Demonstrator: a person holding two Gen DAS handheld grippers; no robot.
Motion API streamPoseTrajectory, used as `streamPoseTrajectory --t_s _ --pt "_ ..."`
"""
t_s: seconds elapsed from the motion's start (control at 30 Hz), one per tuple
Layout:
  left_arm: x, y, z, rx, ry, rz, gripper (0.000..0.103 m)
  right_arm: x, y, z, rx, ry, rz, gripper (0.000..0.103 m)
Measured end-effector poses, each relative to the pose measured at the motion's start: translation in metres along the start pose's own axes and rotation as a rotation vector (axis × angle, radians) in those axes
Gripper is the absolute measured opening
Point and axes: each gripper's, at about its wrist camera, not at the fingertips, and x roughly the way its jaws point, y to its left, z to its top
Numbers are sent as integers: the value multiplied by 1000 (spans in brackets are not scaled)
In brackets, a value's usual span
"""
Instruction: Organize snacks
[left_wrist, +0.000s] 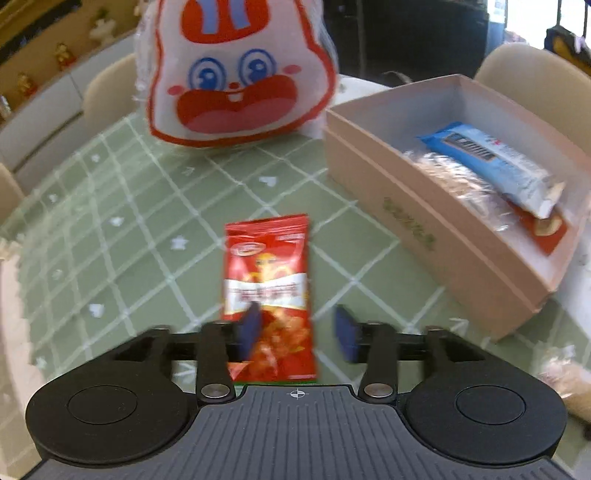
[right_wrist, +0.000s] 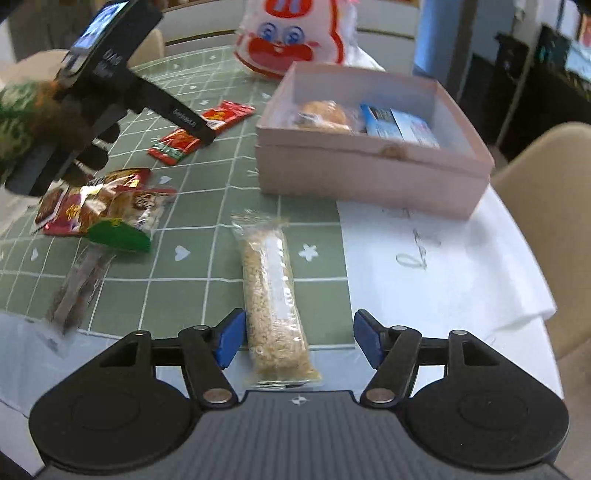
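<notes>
Since the left gripper (left_wrist: 295, 332) and right gripper (right_wrist: 299, 341) both stand apart, each over a snack on the green checked table (right_wrist: 192, 206), squeeze the red snack packet (left_wrist: 266, 273) and the clear grain bar (right_wrist: 273, 295) gently, then lift them into the pink cardboard box (right_wrist: 369, 173)

My right gripper (right_wrist: 299, 341) sits at the bottom of the frame, jaws apart, with a clear-wrapped grain bar (right_wrist: 273, 302) lying lengthwise between them on the green checked tablecloth (right_wrist: 207, 206); the left pad looks just beside the wrapper, the right one well clear. At upper right I see the pink box (right_wrist: 369, 173) holding a bun and a blue packet (right_wrist: 400, 127). In the upper left, a gloved hand (right_wrist: 70, 122) holds the other gripper above red snack packets (right_wrist: 99, 206). A rabbit-face bag (right_wrist: 291, 40) stands behind the box.
</notes>
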Motion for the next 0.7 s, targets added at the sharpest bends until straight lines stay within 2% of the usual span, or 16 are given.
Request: streamPoseTrajectory --t_s 0.07,0.1,0.13,0.2,0.3,0.43,0.53,0.57,0.63,0.7 --pt "1 0 0 -4 1 -66 86 3 -1 -1 1 -1 0 69" --pt "-1 1 -2 -16 -10 -93 87 5 1 -1 -7 -3 -3 71" --pt "-3 4 -3 -35 -32 -105 85 5 1 -1 -13 -6 -3 72" --pt "-10 8 -5 -53 -79 -61 79 8 3 -1 -20 -10 0 78" --pt "2 16 -2 -70 -25 -9 81 9 7 -4 -34 -26 0 85" --pt "13 32 4 -155 -15 -31 81 11 8 -7 -33 -41 0 90" --pt "16 33 10 -150 4 -47 81 13 9 -10 -36 -49 6 98" --pt "15 32 8 -148 11 -46 78 14 11 -10 -39 -45 5 103" --pt "11 30 6 -148 10 -12 65 15 13 -11 -29 -47 -5 103" --pt "8 32 7 -165 15 -15 53 15 13 -10 -27 -37 -8 103"
